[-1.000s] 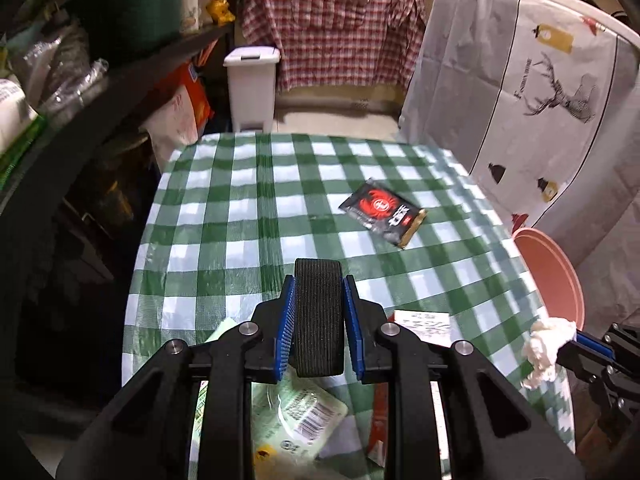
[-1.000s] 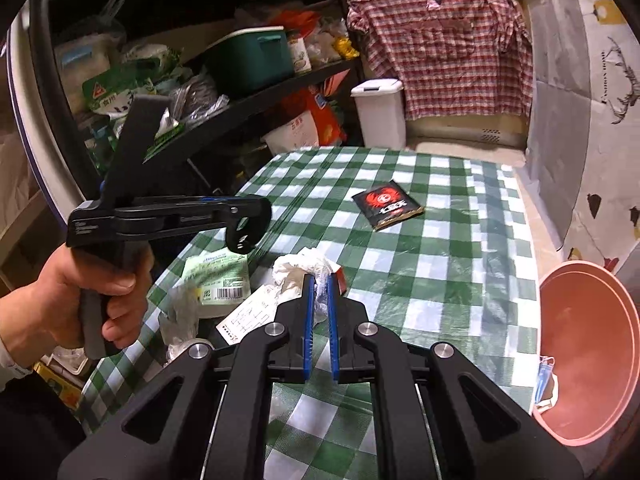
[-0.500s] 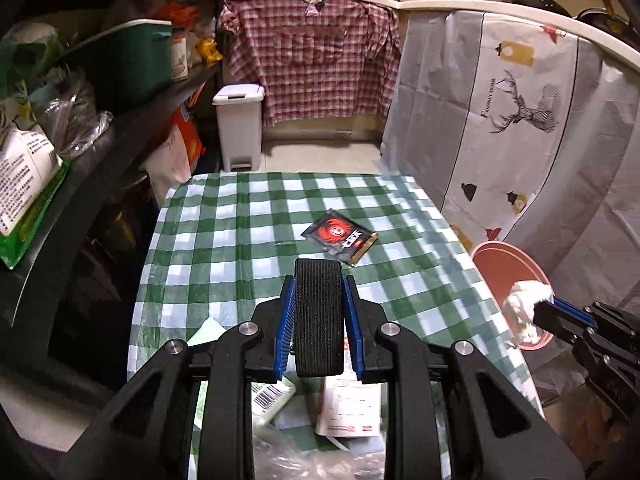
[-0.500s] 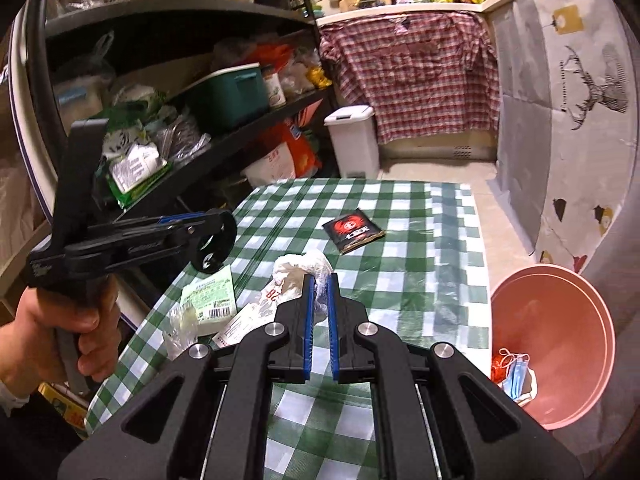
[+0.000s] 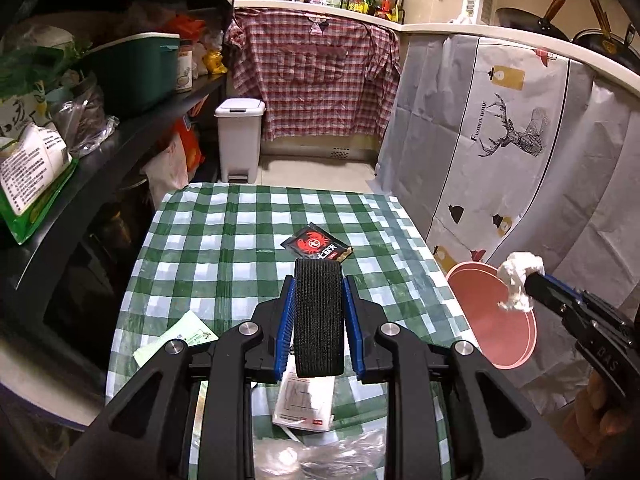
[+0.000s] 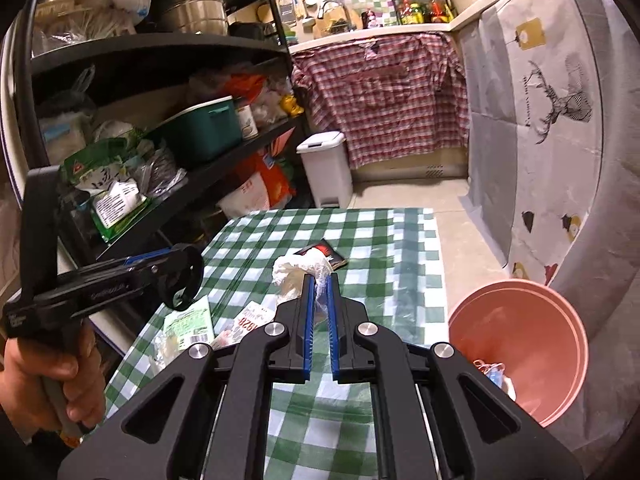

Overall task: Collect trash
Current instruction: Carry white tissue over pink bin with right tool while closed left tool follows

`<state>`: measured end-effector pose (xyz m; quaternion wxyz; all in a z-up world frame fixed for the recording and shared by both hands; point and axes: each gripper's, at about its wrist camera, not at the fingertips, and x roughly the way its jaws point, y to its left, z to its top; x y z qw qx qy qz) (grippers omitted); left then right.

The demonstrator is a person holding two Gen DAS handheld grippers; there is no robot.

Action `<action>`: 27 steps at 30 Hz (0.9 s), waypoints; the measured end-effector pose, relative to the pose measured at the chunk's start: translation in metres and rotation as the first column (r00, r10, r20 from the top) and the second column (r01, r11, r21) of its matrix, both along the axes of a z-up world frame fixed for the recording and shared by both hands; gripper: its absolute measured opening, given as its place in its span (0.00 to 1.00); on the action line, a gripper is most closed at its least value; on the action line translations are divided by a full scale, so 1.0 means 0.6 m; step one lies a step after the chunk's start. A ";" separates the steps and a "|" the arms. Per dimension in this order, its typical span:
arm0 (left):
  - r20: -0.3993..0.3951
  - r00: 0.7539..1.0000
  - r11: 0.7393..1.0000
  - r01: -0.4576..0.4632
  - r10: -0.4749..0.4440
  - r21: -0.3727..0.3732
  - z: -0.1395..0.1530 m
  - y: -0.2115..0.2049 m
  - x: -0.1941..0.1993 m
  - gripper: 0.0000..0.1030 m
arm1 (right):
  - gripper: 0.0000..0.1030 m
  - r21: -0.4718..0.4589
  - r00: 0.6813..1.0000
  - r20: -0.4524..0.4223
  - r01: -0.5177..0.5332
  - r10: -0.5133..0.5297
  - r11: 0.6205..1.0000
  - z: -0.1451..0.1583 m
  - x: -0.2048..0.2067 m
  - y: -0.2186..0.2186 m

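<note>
Green-checked desk [image 5: 224, 248] lies below your jaws. Your left gripper [image 5: 319, 312] clamps a black roll [image 5: 319, 320], hiding part of the receipt [image 5: 304, 400] beneath. Your right gripper [image 6: 319, 300] pinches a tissue [image 6: 300, 268]; bin [image 6: 520, 320] to its right, contents half cut off.

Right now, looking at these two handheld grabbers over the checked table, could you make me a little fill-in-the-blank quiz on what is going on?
1. The right gripper is shut on a crumpled white ____.
2. The left gripper clamps a black ribbed ____.
3. Beside the table, on the floor, stands a ____ bin with some trash already inside.
4. The black and red packet lies on the ____ checked tablecloth.

Missing words: tissue; wheel; pink; green
</note>
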<state>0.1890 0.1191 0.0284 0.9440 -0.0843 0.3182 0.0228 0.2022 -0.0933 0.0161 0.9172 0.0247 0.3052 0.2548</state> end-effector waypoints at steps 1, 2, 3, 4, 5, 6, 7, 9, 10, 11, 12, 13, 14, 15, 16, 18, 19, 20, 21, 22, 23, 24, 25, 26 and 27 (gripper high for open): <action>-0.001 1.000 1.000 -0.004 0.004 0.003 -0.001 -0.004 -0.001 0.23 | 0.07 0.000 1.000 0.003 0.005 -0.005 1.000 0.001 0.000 -0.003; -0.002 1.000 1.000 -0.009 0.009 0.007 -0.002 -0.008 -0.001 0.23 | 0.07 -0.001 1.000 0.006 0.009 -0.009 1.000 0.002 0.000 -0.007; -0.004 1.000 1.000 -0.015 0.015 0.009 -0.004 -0.012 -0.002 0.23 | 0.07 -0.004 1.000 0.008 0.015 -0.015 1.000 0.002 -0.001 -0.010; -0.005 1.000 1.000 -0.018 0.018 0.012 -0.004 -0.016 -0.002 0.23 | 0.07 -0.004 1.000 0.008 0.019 -0.019 1.000 0.002 0.000 -0.013; -0.003 1.000 1.000 -0.019 0.019 0.018 -0.004 -0.020 -0.002 0.23 | 0.07 -0.002 1.000 0.007 0.022 -0.022 1.000 0.002 0.001 -0.017; -0.001 1.000 1.000 -0.015 0.015 0.023 -0.003 -0.024 -0.001 0.23 | 0.07 -0.001 1.000 0.008 0.027 -0.027 1.000 0.002 0.002 -0.023; 0.003 1.000 1.000 -0.008 0.008 0.028 -0.001 -0.029 -0.001 0.23 | 0.07 -0.002 0.999 0.010 0.030 -0.030 1.000 0.002 0.002 -0.027; 0.008 1.000 0.999 -0.003 0.003 0.032 0.001 -0.034 0.000 0.23 | 0.07 -0.002 0.999 0.011 0.037 -0.037 0.999 0.002 0.003 -0.034; 0.009 1.000 1.000 -0.001 0.001 0.027 0.002 -0.036 0.001 0.23 | 0.07 -0.003 0.999 0.012 0.040 -0.040 0.999 0.002 0.003 -0.038; 0.009 1.000 1.000 0.000 0.000 0.024 0.003 -0.038 0.002 0.23 | 0.07 -0.006 0.999 0.014 0.046 -0.045 0.999 0.001 0.004 -0.042; 0.010 1.000 1.000 0.002 -0.002 0.022 0.003 -0.041 0.003 0.23 | 0.07 -0.008 0.999 0.016 0.049 -0.048 0.999 0.001 0.006 -0.045; 0.011 1.000 1.000 0.005 -0.005 0.024 0.003 -0.044 0.004 0.23 | 0.07 -0.008 0.999 0.015 0.052 -0.052 0.999 0.001 0.007 -0.048; 0.012 1.000 1.000 0.008 -0.008 0.027 0.004 -0.047 0.006 0.23 | 0.07 -0.005 0.998 0.013 0.057 -0.057 0.998 0.001 0.009 -0.053; 0.013 1.000 1.000 0.010 -0.010 0.028 0.003 -0.051 0.006 0.23 | 0.07 -0.003 0.998 0.012 0.061 -0.061 0.998 0.001 0.010 -0.056; 0.012 1.000 1.000 0.014 -0.014 0.029 0.003 -0.054 0.008 0.23 | 0.07 -0.002 0.998 0.011 0.067 -0.067 0.998 0.001 0.012 -0.061; 0.011 1.000 0.999 0.020 -0.020 0.025 0.002 -0.059 0.011 0.23 | 0.07 0.002 0.997 0.011 0.076 -0.076 0.997 0.003 0.014 -0.067; 0.011 1.000 0.999 0.024 -0.024 0.024 0.002 -0.063 0.012 0.23 | 0.07 0.004 0.997 0.011 0.081 -0.081 0.997 0.004 0.015 -0.071; 0.012 1.000 0.999 0.029 -0.029 0.023 0.002 -0.067 0.014 0.23 | 0.07 0.004 0.996 0.011 0.089 -0.089 0.996 0.005 0.017 -0.078; 0.013 0.999 0.999 0.031 -0.032 0.022 0.002 -0.070 0.015 0.23 | 0.07 0.002 0.995 0.012 0.097 -0.097 0.995 0.007 0.018 -0.081; 0.015 0.999 0.999 0.036 -0.037 0.021 0.003 -0.074 0.017 0.23 | 0.07 0.002 0.994 0.014 0.108 -0.108 0.994 0.008 0.020 -0.088; 0.017 0.999 0.999 0.041 -0.041 0.019 0.003 -0.077 0.018 0.23 | 0.07 0.002 0.993 0.015 0.115 -0.115 0.993 0.010 0.021 -0.092; 0.018 0.999 0.999 0.044 -0.045 0.017 0.003 -0.081 0.019 0.23 | 0.07 -0.001 0.992 0.018 0.125 -0.125 0.992 0.011 0.023 -0.098; 0.019 0.999 0.999 0.051 -0.051 0.015 0.003 -0.086 0.021 0.23 | 0.07 -0.008 0.990 0.022 0.139 -0.138 0.990 0.013 0.025 -0.104; 0.019 0.998 0.998 0.056 -0.057 0.015 0.002 -0.090 0.022 0.23 | 0.07 -0.017 0.988 0.028 0.155 -0.155 0.988 0.015 0.027 -0.111; 0.019 0.998 0.998 0.063 -0.063 0.015 0.001 -0.095 0.023 0.23 | 0.07 -0.020 0.986 0.031 0.164 -0.163 0.986 0.015 0.029 -0.117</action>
